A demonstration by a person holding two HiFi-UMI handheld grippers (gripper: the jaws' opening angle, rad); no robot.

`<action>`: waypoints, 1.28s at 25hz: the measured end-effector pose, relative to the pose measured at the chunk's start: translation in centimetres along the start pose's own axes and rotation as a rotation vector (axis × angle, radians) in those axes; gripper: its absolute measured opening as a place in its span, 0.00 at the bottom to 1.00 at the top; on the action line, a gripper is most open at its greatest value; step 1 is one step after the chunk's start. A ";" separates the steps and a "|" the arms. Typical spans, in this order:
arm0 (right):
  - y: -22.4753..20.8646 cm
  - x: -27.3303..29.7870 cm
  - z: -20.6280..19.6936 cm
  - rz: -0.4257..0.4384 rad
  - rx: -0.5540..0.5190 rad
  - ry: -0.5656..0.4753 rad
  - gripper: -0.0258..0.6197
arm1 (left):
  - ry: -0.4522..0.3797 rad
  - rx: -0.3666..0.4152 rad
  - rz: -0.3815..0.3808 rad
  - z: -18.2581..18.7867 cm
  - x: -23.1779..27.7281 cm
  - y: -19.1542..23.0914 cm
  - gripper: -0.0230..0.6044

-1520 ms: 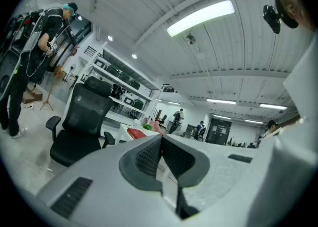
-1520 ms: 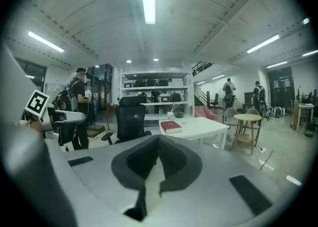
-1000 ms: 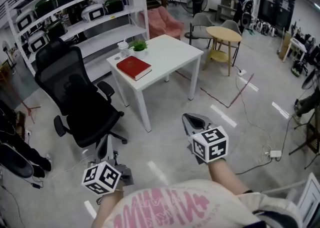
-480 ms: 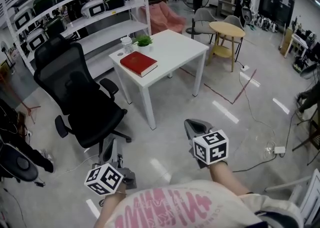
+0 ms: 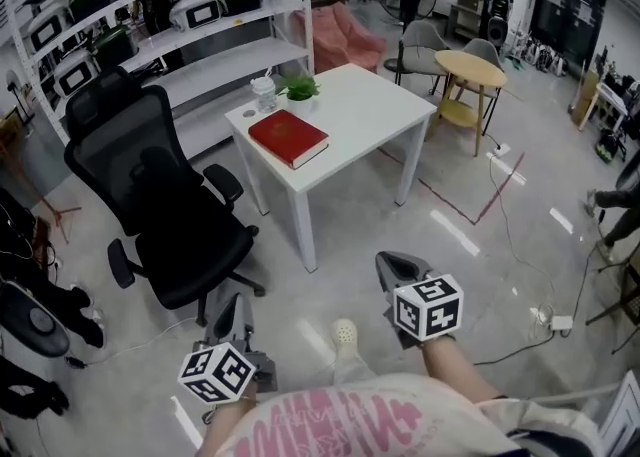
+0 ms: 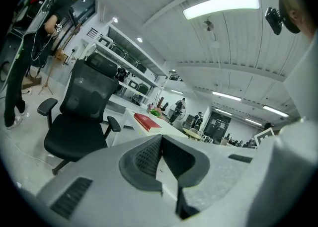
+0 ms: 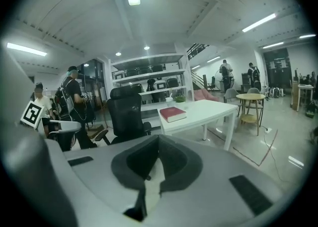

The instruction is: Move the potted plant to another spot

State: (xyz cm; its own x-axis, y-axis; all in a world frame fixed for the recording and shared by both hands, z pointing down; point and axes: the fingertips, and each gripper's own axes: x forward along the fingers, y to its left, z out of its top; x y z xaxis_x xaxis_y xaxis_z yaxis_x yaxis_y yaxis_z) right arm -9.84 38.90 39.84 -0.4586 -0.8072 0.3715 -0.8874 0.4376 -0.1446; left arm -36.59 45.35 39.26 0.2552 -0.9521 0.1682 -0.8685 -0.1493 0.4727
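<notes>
Nearest, at the bottom of the head view, your forearms reached out from under your pale printed shirt (image 5: 340, 420), carrying the left claw (image 5: 229, 305) and the right claw (image 5: 392, 261) low in front of your body, one to each side. Both pointed forward and a little downward. Each claw was pressed together with nothing in it; both gripper views showed the dark pads meeting at their tips. One pale shoe (image 5: 345, 333) showed between the claws on the grey floor (image 5: 480, 235). Ahead on the left stood a black office chair (image 5: 160, 195), and past it a white desk (image 5: 375, 115), well apart from both claws. A red book (image 5: 288, 137) lay toward the desk's near left side. Behind it, at the far left corner, a clear cup (image 5: 264, 93) stood just beside the potted plant (image 5: 299, 88), a small, upright green plant in what looked like a pale pot. It was probably light, with a stiff, smooth pot and soft leaves that would crush easily. The sound hold would be across the pot's wall below the foliage, kept upright so no soil spilled. The cup left little room on that side. Neither claw had reached the plant, so the move appeared not yet begun. Beyond the desk were white shelving (image 5: 200, 30), a pink armchair (image 5: 345, 40), a round table (image 5: 470, 68) and people (image 5: 497, 0) at the far end.
</notes>
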 end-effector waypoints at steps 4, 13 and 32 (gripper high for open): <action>-2.4 4.3 1.7 0.014 -0.009 0.007 0.05 | -0.012 0.005 0.019 1.3 4.3 0.7 0.04; -7.7 14.0 8.6 0.082 -0.033 -0.018 0.05 | -0.102 0.002 0.027 7.1 15.4 0.6 0.04; -16.3 27.6 14.4 0.102 0.006 -0.008 0.05 | -0.091 -0.031 0.025 9.6 31.7 2.4 0.04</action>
State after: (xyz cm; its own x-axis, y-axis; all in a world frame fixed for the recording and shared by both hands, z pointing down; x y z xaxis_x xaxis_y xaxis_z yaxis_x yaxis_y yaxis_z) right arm -8.70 3.73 39.24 -0.5469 -0.7619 0.3470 -0.8364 0.5151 -0.1873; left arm -34.69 12.26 37.48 0.1925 -0.9760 0.1018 -0.8600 -0.1179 0.4965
